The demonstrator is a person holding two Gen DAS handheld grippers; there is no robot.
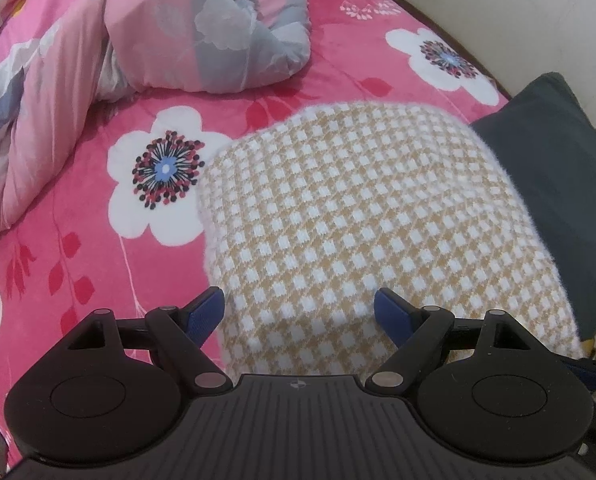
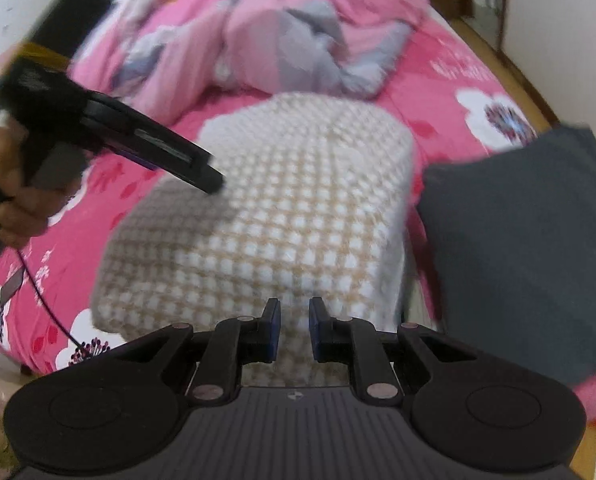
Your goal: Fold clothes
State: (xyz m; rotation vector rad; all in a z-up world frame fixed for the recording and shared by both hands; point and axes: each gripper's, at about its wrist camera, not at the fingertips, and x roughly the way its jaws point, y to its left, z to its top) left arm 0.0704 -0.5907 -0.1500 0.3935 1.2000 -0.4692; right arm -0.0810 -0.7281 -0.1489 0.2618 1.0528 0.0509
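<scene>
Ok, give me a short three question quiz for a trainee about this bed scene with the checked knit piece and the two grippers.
1. True or false: the left gripper has its jaws spread wide, with nothing pinched between them.
2. Multiple choice: what lies right beside the checked knit garment, on the wall side? A) a dark grey folded garment B) a wicker basket C) a yellow towel
3. Fill the gap: the garment lies on a pink bedsheet printed with white ____.

Key: 1 true; 2 A; 3 flowers
</scene>
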